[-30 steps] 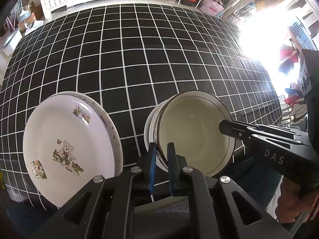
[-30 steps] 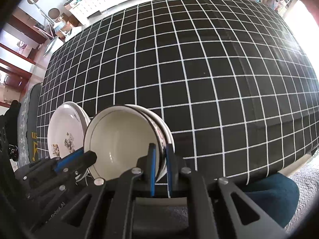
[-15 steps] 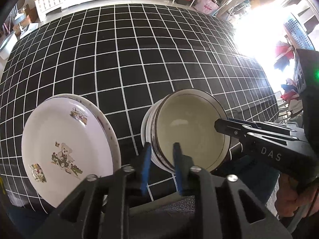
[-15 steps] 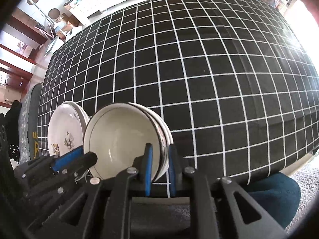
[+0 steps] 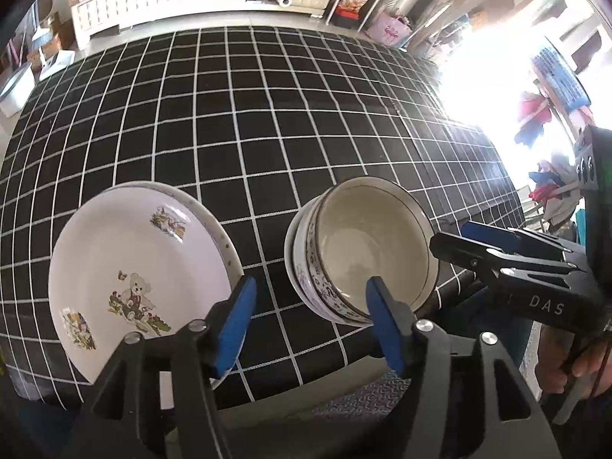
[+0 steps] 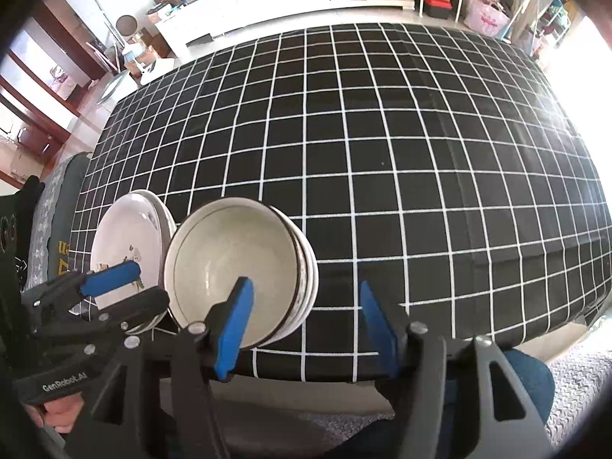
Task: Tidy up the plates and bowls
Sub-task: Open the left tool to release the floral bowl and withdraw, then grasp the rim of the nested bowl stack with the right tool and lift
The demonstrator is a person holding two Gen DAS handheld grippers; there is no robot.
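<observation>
checked cloth (image 5: 267,134), glossy, seemingly ceramic bowls (image 5: 367,264)

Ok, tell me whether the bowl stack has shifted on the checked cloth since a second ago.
No. The bowl stack sits on the same squares near the cloth's front edge.

Lower plates (image 5: 225,244) under top plate

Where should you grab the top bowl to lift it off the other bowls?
Best guess: pinch the rim of the top bowl at its near edge, coming down from above, one finger inside and one outside. It sits nested in the bowl stack, so only the thin rim sticks up free. Both the left gripper and right gripper have just been opening, with nothing between them.
</observation>
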